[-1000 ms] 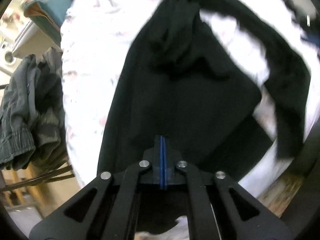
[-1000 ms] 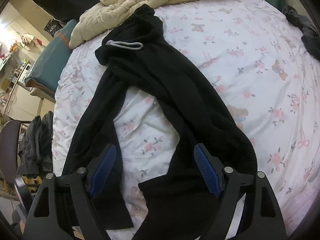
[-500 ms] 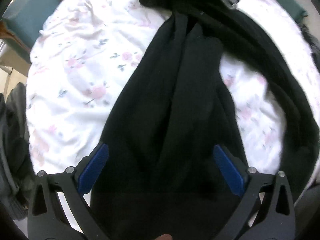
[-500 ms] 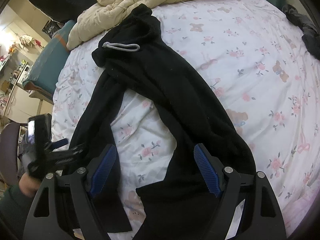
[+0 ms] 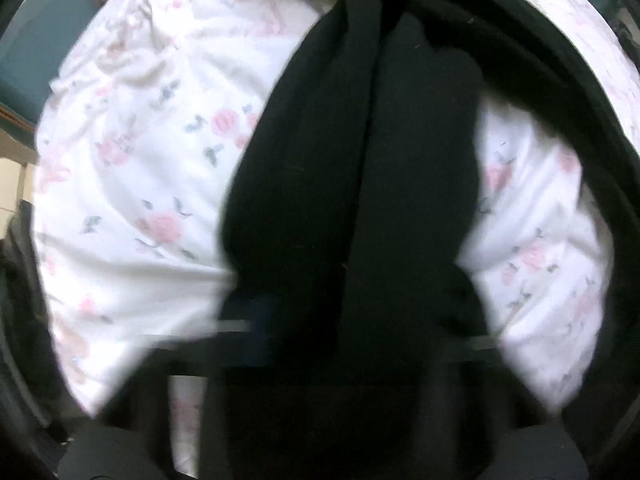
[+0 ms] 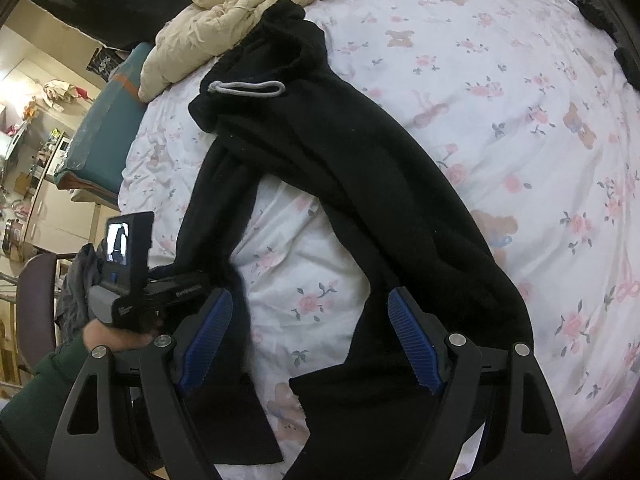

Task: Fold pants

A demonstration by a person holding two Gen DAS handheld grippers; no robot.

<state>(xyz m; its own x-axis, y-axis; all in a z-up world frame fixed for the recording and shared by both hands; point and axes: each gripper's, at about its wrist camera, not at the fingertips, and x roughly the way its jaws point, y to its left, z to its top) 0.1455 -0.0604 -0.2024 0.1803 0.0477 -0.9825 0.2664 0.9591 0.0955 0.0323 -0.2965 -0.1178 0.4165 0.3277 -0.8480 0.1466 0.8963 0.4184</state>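
Black pants (image 6: pixel 360 184) lie spread on the flowered bed sheet (image 6: pixel 520 120), waistband with its grey drawstring at the upper centre of the right wrist view and both legs running to the lower edge. At lower left the left hand-held gripper (image 6: pixel 224 280) has just been closing its jaws on the left leg's edge. At the bottom, the right hand-held gripper (image 6: pixel 308 340) stands wide open, holding nothing.

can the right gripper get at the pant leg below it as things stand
Probably yes. The right gripper is open over the pants, with a leg's hem lying flat on the sheet just below, nothing covering it.
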